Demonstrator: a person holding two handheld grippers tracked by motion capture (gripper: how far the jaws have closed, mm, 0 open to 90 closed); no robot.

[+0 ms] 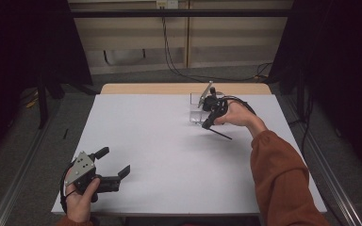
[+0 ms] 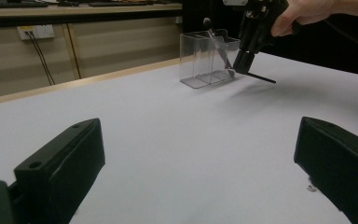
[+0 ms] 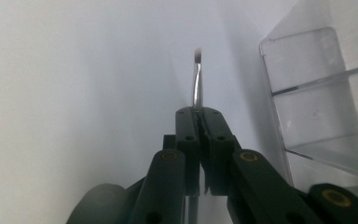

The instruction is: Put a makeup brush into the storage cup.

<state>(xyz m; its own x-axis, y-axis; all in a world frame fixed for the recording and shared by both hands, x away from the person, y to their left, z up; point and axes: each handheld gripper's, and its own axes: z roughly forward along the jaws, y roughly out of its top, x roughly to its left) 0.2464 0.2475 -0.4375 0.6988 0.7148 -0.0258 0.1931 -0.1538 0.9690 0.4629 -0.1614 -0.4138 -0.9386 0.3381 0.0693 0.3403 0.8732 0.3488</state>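
Lab, curtained white table point(image 1: 160, 155), wall cables point(image 1: 169, 52)

A thin brush point(image 3: 196, 84) with a silvery ferrule and a small dark, reddish-brown tip is clamped between the closed jaws of the right gripper point(image 1: 208, 123), off the table. Seen from the right gripper view, it points toward twelve o'clock. In the high view its dark handle point(image 1: 220, 133) slants out toward four o'clock. A clear plastic holder point(image 1: 197, 109) with two compartments stands upright just beside it at about ten o'clock, with another slim tool leaning inside.
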